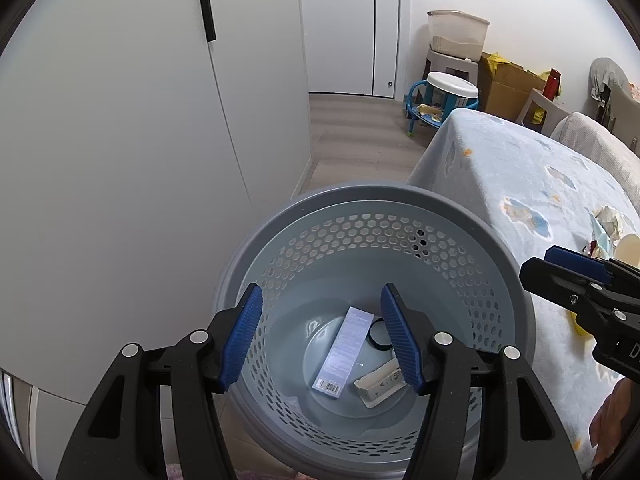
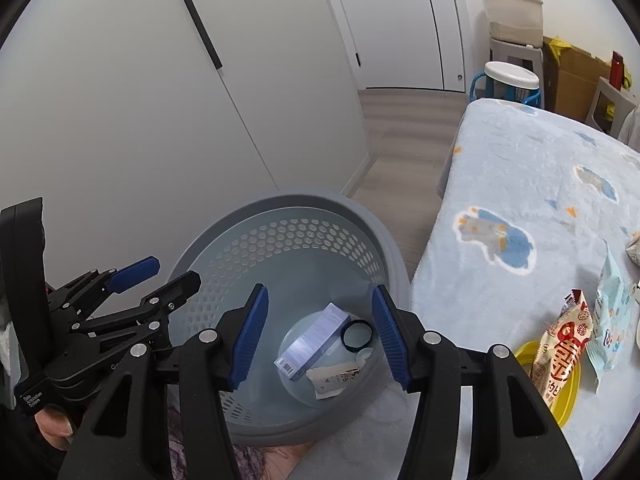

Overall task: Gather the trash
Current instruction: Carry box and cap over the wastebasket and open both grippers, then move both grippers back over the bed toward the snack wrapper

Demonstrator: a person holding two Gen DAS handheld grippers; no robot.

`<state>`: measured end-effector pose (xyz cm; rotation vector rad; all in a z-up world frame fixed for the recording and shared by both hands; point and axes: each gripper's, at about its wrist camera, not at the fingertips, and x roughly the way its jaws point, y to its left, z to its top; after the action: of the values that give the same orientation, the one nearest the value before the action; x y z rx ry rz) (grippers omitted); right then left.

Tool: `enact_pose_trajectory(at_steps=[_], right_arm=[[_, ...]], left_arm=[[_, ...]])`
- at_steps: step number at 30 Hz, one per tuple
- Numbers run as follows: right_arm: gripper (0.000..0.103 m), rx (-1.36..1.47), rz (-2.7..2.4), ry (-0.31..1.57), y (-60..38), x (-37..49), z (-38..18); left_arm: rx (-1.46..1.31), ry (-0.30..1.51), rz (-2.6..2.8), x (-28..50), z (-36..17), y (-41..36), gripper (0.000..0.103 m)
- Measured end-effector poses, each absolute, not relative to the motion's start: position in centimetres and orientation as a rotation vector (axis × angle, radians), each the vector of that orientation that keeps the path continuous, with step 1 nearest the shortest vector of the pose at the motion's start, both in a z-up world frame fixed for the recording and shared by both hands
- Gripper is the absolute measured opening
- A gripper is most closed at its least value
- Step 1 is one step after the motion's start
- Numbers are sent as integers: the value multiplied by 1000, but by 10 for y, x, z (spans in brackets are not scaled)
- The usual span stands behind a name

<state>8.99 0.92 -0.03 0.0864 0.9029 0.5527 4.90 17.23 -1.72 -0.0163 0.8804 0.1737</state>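
A grey perforated bin (image 1: 360, 192) (image 2: 304, 196) stands on the floor beside the bed. At its bottom lie a lilac box with a barcode (image 1: 344, 350) (image 2: 316, 336), a white tube pack (image 1: 380, 384) (image 2: 336, 380) and a black ring (image 1: 376, 336) (image 2: 357, 336). My left gripper (image 1: 321, 288) (image 2: 176, 270) hovers over the bin, open, with nothing between its blue pads. My right gripper (image 2: 320, 290) (image 1: 538, 262) hangs over the bin beside it, also open and empty. On the bed lie a red-and-white snack wrapper (image 2: 564, 348), a light-blue wrapper (image 2: 612, 320) and a yellow plate (image 2: 560, 400).
The bed with a blue patterned blanket (image 2: 520, 200) fills the right side, its edge against the bin. White wardrobe doors (image 1: 120, 160) close off the left. A stool with a white tub (image 1: 452, 88), cardboard boxes (image 1: 504, 88) and a door (image 1: 384, 28) stand at the back.
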Motion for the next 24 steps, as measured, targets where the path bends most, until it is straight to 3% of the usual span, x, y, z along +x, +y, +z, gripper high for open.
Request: enact_pose_trajectory(at_steps=[24], right_arm=[[57,174,378,858,-83,58,13]], left_arm=[[24,855,87,46,-9,127,61]])
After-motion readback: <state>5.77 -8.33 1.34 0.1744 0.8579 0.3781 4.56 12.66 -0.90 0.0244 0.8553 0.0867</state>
